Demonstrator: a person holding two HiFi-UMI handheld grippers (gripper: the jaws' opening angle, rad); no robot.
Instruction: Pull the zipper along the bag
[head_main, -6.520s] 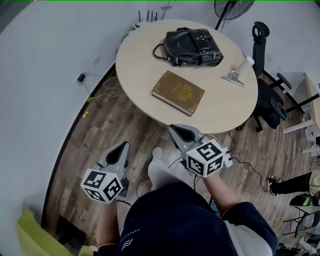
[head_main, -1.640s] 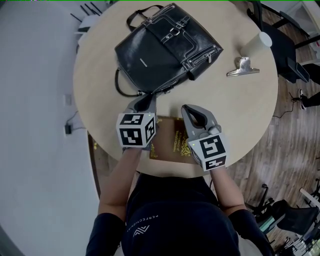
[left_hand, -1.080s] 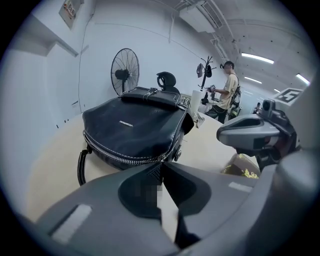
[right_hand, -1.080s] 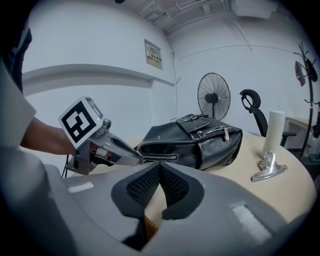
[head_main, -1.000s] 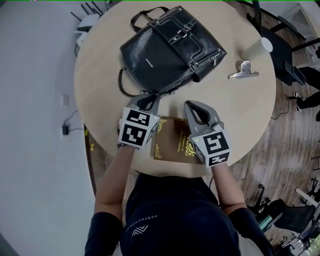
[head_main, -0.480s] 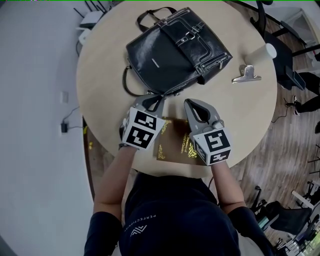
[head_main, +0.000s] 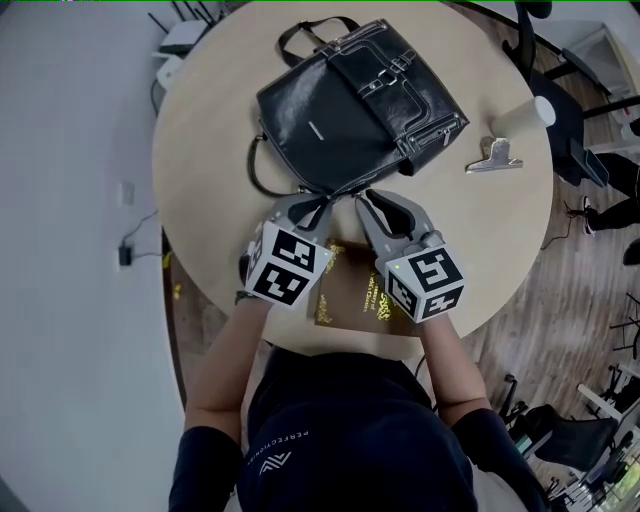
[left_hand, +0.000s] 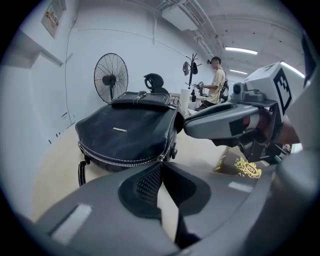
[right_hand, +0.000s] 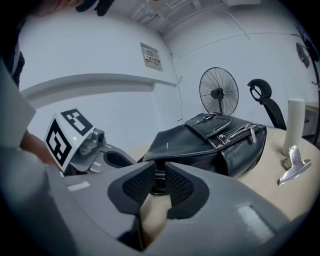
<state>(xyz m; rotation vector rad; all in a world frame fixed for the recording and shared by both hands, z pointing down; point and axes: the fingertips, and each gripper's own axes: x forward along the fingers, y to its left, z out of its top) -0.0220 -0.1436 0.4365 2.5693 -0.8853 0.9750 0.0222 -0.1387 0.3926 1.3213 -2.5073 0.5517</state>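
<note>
The black leather bag lies on the round table. Its silver zipper runs along the near edge. My left gripper is shut on the bag's near corner, where the zipper ends. My right gripper sits just to the right of it at the same edge. Its jaws are opening around a short black stitched pull tab, and the pads stand clear of it. In the left gripper view the right gripper crosses close in front.
A brown book with gold print lies under both grippers near the table's front edge. A metal binder clip and a white paper cup sit at the right. An office chair stands beyond the table.
My right gripper has moved forward and left from above the book to the bag's near edge, and its jaws have parted around the pull tab. The left gripper has stayed at the bag's corner.
</note>
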